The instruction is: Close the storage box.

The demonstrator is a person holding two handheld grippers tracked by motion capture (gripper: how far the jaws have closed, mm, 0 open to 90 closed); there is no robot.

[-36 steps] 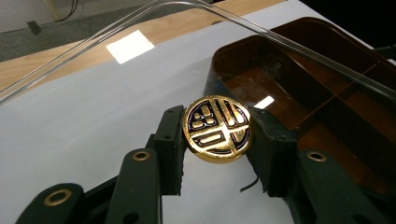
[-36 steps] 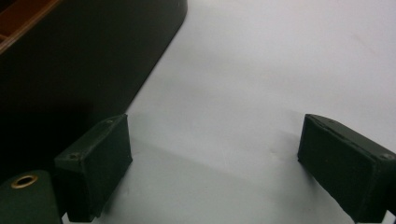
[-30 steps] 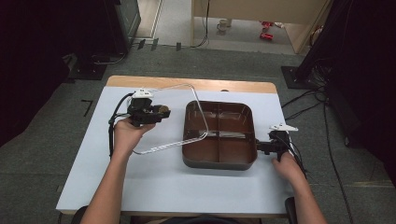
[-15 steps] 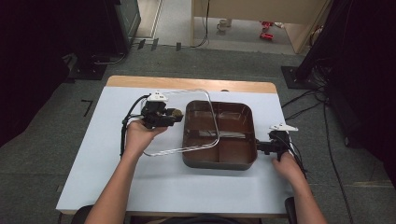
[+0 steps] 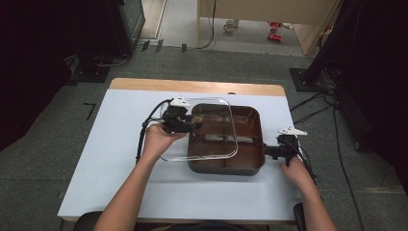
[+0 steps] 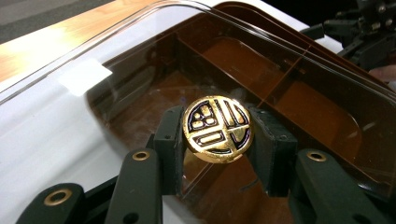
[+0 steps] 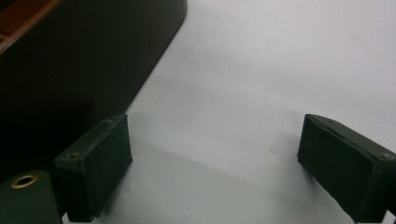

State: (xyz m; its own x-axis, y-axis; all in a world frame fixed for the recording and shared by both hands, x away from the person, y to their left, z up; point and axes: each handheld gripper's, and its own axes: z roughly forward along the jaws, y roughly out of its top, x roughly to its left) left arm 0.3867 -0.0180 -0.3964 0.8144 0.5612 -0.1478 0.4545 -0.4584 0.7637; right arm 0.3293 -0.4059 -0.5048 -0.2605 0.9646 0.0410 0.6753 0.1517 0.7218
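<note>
Left gripper clamps gold knob of clear lid; right gripper jaws apart

Clear lid cut off at left and right edges of left gripper view. Gold knob's stem hidden behind its face. Brown tray cropped top-left in right gripper view, dark and blurred.

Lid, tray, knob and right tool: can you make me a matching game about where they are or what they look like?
Things:
1. lid
2. tray
3. knob
4. right tool

Descriptions:
A. gold, pinched in the left tool
B. open, above the bare table
C. clear, partly over the tray
D. dark brown, with dividers

Pairs: 1-C, 2-D, 3-A, 4-B
</note>
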